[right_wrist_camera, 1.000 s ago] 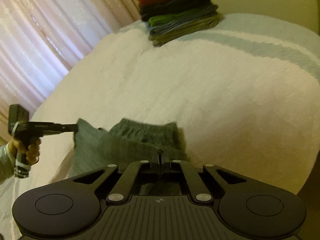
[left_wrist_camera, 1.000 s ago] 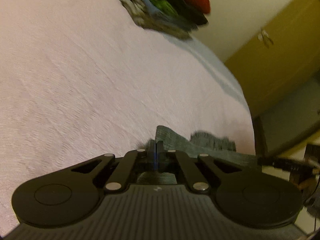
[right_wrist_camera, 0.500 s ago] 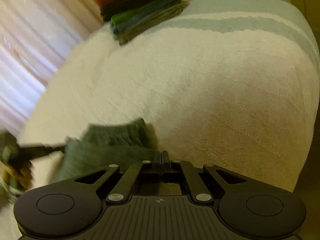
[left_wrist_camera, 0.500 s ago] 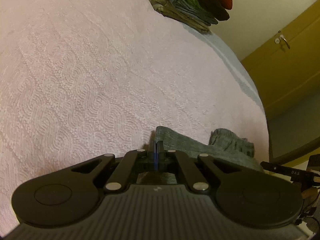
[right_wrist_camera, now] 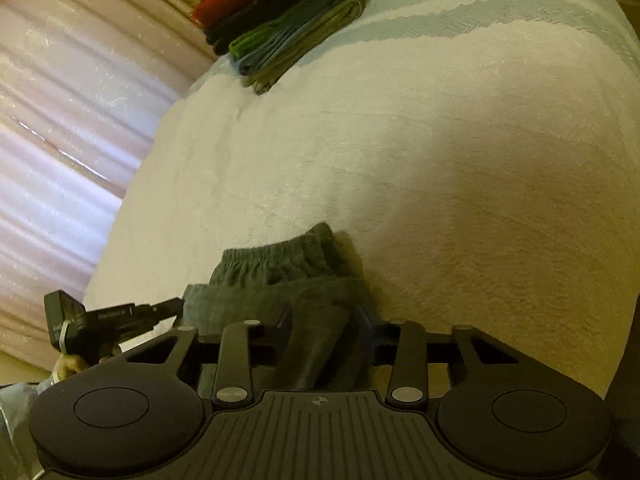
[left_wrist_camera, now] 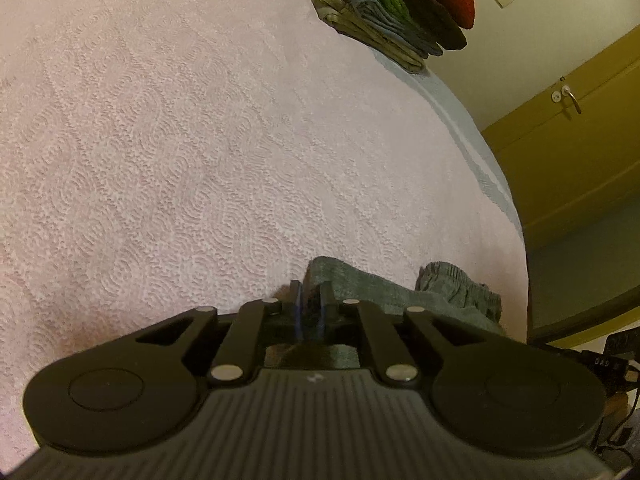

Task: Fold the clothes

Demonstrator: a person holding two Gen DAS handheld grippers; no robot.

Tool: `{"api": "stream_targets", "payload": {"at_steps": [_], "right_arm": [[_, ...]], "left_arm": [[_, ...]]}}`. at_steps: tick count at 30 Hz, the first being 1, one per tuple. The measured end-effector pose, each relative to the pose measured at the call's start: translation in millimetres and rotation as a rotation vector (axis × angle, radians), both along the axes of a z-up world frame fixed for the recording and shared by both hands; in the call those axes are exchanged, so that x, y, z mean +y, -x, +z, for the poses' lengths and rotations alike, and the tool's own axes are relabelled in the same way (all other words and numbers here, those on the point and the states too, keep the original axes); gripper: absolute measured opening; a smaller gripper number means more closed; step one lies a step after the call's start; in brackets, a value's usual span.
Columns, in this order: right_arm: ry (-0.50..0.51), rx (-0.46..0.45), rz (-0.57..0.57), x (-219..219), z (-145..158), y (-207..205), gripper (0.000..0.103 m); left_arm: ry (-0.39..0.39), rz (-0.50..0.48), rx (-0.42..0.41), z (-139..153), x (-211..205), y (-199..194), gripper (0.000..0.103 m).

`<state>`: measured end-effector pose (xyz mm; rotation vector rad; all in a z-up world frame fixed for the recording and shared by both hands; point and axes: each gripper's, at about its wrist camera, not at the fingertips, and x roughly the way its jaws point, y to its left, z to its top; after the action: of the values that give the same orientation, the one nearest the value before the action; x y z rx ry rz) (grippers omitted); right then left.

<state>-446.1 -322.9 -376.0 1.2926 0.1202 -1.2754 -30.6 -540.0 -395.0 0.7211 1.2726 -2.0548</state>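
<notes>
- A grey garment [right_wrist_camera: 288,280] is laid on the near edge of the bed [right_wrist_camera: 440,160], at about 6 o'clock in both wrist views, its elastic waistband bunched toward the far side.
- The right gripper [right_wrist_camera: 328,320] is seen with its jaws opening; a fold of the grey cloth lies between them, but it is no longer pinched by the pads. The release is judged to be meant to let the fold settle flat on the bedspread.
- The left gripper [left_wrist_camera: 310,300] is seen with its jaws only slightly apart and just beginning to open; the corner of the garment [left_wrist_camera: 360,292] is found right at the tips, and whether it is still nipped cannot be told for certain.
- In the right wrist view the left gripper [right_wrist_camera: 168,308] is held at 9 o'clock of the garment, its tip touching the cloth's left edge, so that the piece is spread between the two tools.
- A stack of folded clothes [right_wrist_camera: 280,28] is kept at 12 o'clock, well apart at the far end of the bed, presumably as the place for finished pieces.
- A curtain [right_wrist_camera: 60,140] is hung at 9 o'clock; a yellow door [left_wrist_camera: 568,140] is seen at 3 o'clock in the left view.
</notes>
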Motion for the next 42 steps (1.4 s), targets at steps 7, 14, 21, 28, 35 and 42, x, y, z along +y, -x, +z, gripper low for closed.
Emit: {"api": "stream_targets", "payload": {"at_steps": [7,14,21,28,35,42], "right_arm": [[0.066,0.034,0.024,1.8,12.3,-6.9,0.002],[0.094,0.140,0.061,-7.4,15.0,-9.7,0.001],[-0.024,0.085,0.009,-16.9,-26.5,-9.8,0.002],[-0.029,-0.014,-0.072,-5.0,-22.0,8.0,0.056],[-0.023,-0.021,-0.011,-12.6,-20.6,-1.0,0.005],[0.033,0.150,0.113,-23.5,25.4,-15.1,0.006]], "left_arm": [[0.025,-0.015,0.051,7.6,2.8,-3.4,0.000],[0.064,0.033,0.089,14.8,4.3,-16.8,0.000],[0.005,0.021,0.002,-11.7,3.5,-2.3,0.007],[-0.096,0.108,0.064,-20.1,-0.2,-23.5,0.034],[-0.122,0.011,0.141,-23.0,0.9,-7.2,0.002],[-0.008,0.024,0.183,10.9,8.9,-22.7,0.001]]}}
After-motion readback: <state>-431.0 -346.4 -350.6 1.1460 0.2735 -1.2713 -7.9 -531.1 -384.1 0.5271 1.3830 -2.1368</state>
